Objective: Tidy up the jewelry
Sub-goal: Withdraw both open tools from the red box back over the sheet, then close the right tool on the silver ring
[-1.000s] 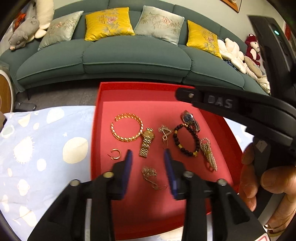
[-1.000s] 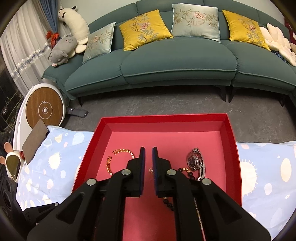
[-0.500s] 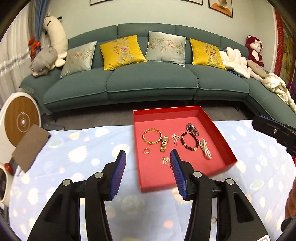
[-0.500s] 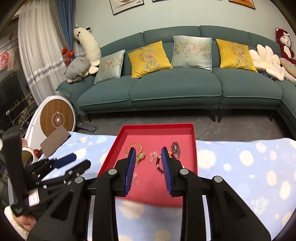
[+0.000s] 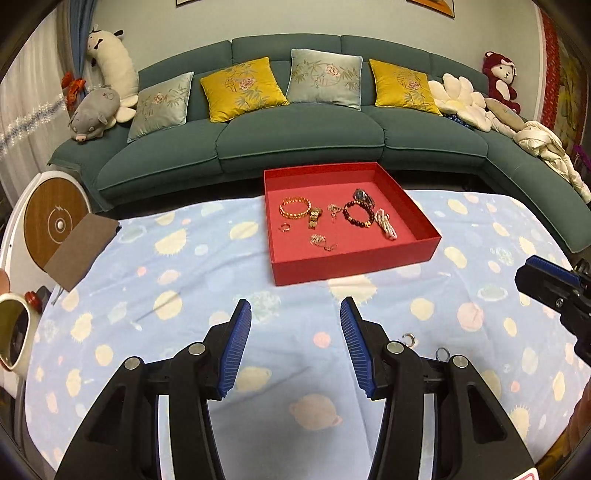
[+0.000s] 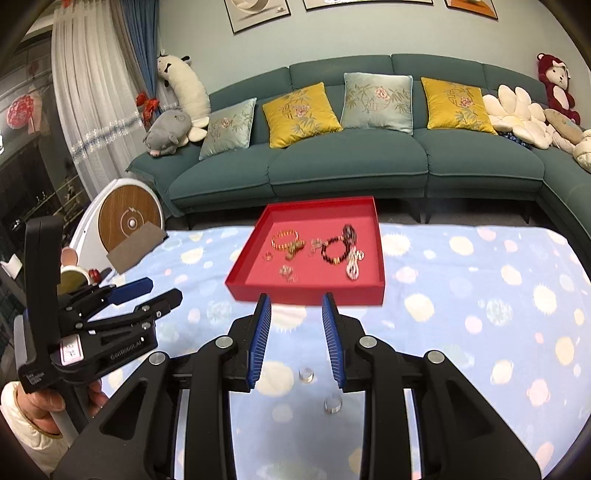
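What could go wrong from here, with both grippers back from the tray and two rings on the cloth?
1. The two silver rings lie flat on the soft patterned cloth; closing pads may pinch fabric or flick them away.
2. The tray is crowded: the dark bead bracelet touches the watch and the pearl strand, so a careless placement could tangle them.

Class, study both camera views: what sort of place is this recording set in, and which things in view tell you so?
Most likely a home living room: a long green sofa with embroidered cushions, plush toys at its ends, and framed pictures on the wall behind.
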`<action>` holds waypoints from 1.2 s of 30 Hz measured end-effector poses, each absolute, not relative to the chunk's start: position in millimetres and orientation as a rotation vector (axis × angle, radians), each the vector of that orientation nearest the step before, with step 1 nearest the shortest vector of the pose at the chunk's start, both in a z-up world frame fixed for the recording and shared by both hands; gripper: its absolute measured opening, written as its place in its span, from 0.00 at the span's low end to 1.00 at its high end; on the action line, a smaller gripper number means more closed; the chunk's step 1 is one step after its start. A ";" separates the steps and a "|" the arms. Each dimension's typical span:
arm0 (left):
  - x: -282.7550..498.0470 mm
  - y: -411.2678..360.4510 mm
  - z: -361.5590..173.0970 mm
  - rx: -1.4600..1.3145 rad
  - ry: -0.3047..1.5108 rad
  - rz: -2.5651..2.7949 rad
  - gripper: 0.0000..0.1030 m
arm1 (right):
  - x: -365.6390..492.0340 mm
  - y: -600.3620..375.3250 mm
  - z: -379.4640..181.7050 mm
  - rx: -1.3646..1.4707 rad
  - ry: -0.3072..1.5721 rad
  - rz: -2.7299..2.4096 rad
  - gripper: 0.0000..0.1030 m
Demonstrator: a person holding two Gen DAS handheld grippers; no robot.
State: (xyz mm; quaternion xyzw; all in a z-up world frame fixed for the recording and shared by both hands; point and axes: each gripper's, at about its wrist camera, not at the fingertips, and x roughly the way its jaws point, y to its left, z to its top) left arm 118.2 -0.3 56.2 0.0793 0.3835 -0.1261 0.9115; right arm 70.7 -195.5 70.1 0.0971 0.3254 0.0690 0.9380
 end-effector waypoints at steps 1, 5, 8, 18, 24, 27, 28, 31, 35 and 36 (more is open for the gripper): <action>114.3 0.7 52.7 0.158 0.799 -0.257 0.47 | 66.4 -194.6 64.6 0.202 0.677 0.140 0.27; 97.0 6.3 35.8 0.152 0.824 -0.238 0.47 | 49.0 -191.7 47.9 0.196 0.705 0.126 0.27; 89.9 13.2 19.9 0.136 0.852 -0.225 0.47 | 36.6 -189.8 32.6 0.195 0.728 0.115 0.27; 90.2 20.7 -10.9 0.101 0.905 -0.212 0.48 | 38.1 -184.5 -32.0 0.162 0.846 0.060 0.38; 93.5 22.7 -13.7 0.095 0.913 -0.209 0.51 | 49.3 -181.0 -53.0 0.166 0.882 0.048 0.38; 94.1 23.3 -14.2 0.086 0.918 -0.211 0.51 | 53.8 -178.5 -59.3 0.152 0.890 0.039 0.38; 94.2 23.6 -14.4 0.084 0.920 -0.211 0.51 | 54.8 -178.6 -61.3 0.153 0.894 0.036 0.38; 93.6 22.9 -15.2 0.084 0.920 -0.218 0.51 | 58.9 -180.7 -66.3 0.161 0.903 0.027 0.38; 94.3 22.2 -16.8 0.083 0.926 -0.223 0.51 | 63.2 -181.6 -70.2 0.161 0.907 0.021 0.37; 94.9 22.9 -17.0 0.080 0.928 -0.222 0.51 | 64.0 -180.8 -71.0 0.158 0.909 0.020 0.35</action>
